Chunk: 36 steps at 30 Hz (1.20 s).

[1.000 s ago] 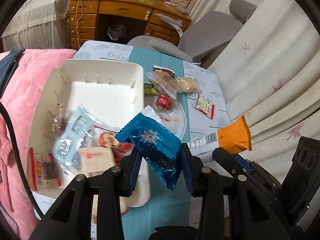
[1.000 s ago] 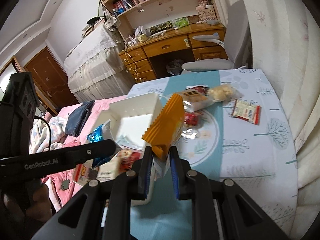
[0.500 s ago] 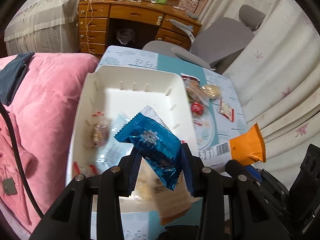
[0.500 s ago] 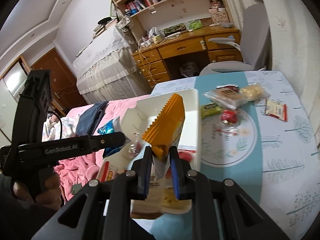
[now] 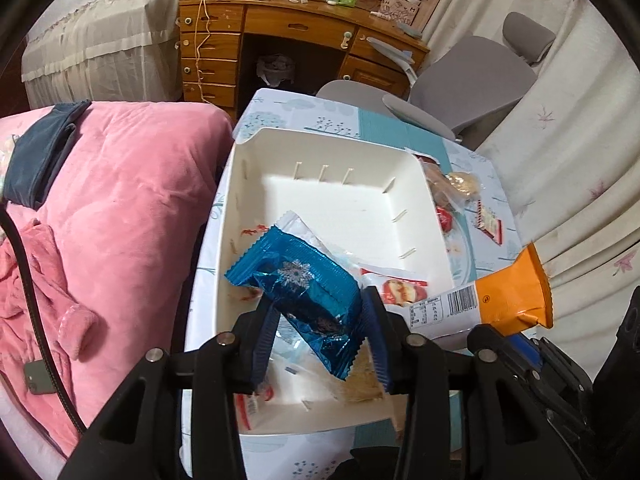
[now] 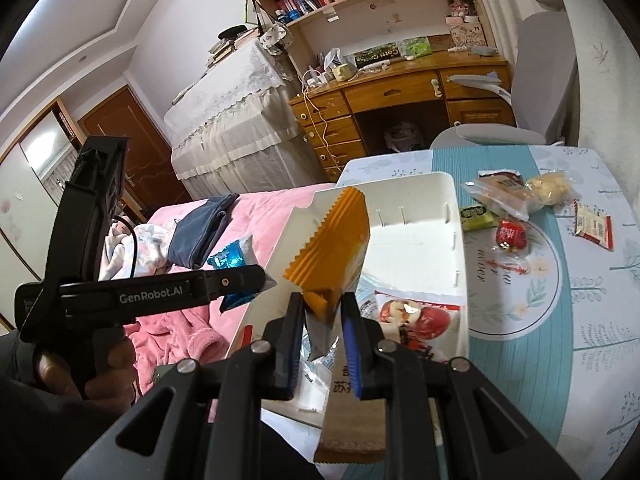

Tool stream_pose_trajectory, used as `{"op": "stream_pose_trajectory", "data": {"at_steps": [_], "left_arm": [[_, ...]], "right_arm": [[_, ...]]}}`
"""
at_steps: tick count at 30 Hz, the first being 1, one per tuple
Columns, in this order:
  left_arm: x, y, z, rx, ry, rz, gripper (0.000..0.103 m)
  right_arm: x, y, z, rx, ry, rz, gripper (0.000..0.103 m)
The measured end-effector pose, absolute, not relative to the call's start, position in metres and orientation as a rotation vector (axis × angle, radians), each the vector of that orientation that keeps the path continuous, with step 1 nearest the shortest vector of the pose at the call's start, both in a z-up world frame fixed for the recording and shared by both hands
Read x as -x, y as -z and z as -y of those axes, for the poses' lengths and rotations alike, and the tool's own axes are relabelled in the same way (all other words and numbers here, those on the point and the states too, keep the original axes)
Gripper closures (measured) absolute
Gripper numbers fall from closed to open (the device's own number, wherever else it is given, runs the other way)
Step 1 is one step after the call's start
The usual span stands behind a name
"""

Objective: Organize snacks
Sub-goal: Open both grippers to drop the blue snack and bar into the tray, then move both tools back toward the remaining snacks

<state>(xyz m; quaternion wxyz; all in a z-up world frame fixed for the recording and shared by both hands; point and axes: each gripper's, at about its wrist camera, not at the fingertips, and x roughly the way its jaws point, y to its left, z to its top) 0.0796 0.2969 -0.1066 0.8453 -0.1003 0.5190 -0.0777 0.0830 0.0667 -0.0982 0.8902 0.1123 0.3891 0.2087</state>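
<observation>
Two packets are in my grip above the white bin [image 5: 240,184]: left gripper [image 5: 320,344] jaws clamp the blue snack packet [image 5: 304,288], right gripper [image 6: 320,336] jaws pinch the orange packet [image 6: 340,236]; other snacks lie inside.

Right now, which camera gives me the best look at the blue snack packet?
The left wrist view: the blue snack packet fills the centre, pinched in the left tongs over the white bin. The right wrist view shows only its blue corner behind the left gripper's body.
</observation>
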Motion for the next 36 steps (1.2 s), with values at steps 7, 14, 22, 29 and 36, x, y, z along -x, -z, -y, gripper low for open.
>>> {"op": "stream_pose_trajectory", "data": {"at_steps": [7, 14, 22, 29, 36], "left_arm": [[-0.08, 0.108, -0.293, 0.15, 0.136, -1.103, 0.042], [-0.076, 0.112, -0.279, 0.13, 0.151, -1.122, 0.041], [-0.073, 0.111, -0.252, 0.122, 0.164, -1.129, 0.03], [-0.074, 0.112, -0.224, 0.104, 0.141, -1.151, 0.027], [-0.078, 0.112, -0.192, 0.108, 0.147, -1.168, 0.027]], "right_arm": [[-0.084, 0.108, -0.068, -0.266, -0.413, -0.863, 0.065], [-0.078, 0.114, -0.049, -0.305, -0.347, -0.894, 0.059], [-0.069, 0.117, -0.026, -0.323, -0.31, -0.923, 0.059], [-0.066, 0.116, -0.001, -0.325, -0.286, -0.943, 0.059], [-0.068, 0.117, 0.033, -0.323, -0.248, -0.97, 0.059]]}}
